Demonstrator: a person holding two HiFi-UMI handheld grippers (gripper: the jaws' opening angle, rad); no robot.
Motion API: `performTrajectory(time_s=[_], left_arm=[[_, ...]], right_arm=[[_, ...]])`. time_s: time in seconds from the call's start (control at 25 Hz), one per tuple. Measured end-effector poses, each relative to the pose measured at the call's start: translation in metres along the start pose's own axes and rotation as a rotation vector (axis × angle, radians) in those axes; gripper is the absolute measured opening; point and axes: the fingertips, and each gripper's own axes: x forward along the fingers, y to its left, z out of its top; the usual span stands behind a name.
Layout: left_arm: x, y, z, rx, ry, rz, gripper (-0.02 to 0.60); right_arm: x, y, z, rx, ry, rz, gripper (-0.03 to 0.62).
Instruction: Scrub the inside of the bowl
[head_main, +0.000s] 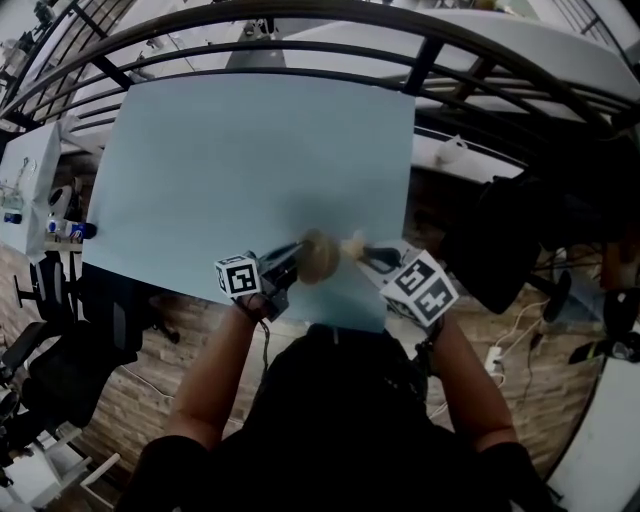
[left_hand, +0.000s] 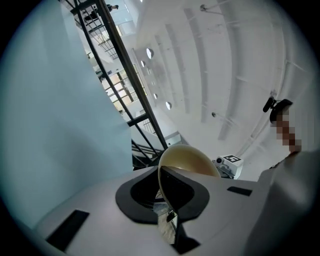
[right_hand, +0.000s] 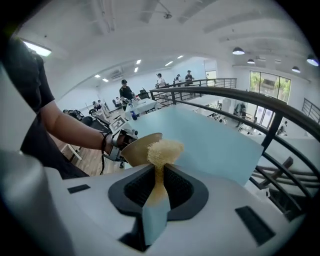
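Beige bowl rim is what the left claw (left_hand: 166, 212) is pinching: its jaws are pressed nearly together on the thin edge, and the bowl (left_hand: 189, 159) rises from them tipped on its side, its creamy inside showing in the left gripper view. The right claw (right_hand: 156, 196) is clamped on the flattened stem of a tan, fibrous scrubber (right_hand: 164, 152), whose fluffy head stands just past the jaw tips, right at the bowl (right_hand: 134, 148); whether the two actually touch cannot be told.

In the head view the left claw (head_main: 277, 270) and the right claw (head_main: 384, 259) point toward each other, with the bowl (head_main: 318, 257) between them and the scrubber (head_main: 352, 246) on its right side. Both are held up over the near edge of a pale blue worktop (head_main: 250, 165), which is bare across its far part. Each claw carries a marker cube (head_main: 238, 276), the right one (head_main: 425, 287) tilted. A dark curved railing (head_main: 300, 25) runs beyond the worktop's far edge. The right gripper view shows the person's left forearm (right_hand: 72, 131) reaching in from the left, and people standing far off in a bright hall.
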Motion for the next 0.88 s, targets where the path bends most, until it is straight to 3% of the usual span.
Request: performTrajectory(time_s=[0.24, 0.4, 0.72, 0.88], left_arm=[[0.009, 0.025, -0.003, 0.054, -0.003, 0.127, 0.006], [0.018, 0.042, -0.016, 0.074, 0.042, 0.195, 0.006], [0.021, 0.087, -0.035, 0.161, 0.097, 0.458, 0.006], [0.025, 0.099, -0.045, 0.209, 0.145, 0.536, 0.006]], right_arm=[[0.025, -0.025, -0.028, 0.122, -0.015, -0.028, 0.063], [0.038, -0.039, -0.042, 0.190, -0.026, -0.039, 0.063], [0.065, -0.061, -0.081, 0.232, 0.018, -0.088, 0.063], [0.077, -0.067, -0.094, 0.249, 0.038, -0.085, 0.063]])
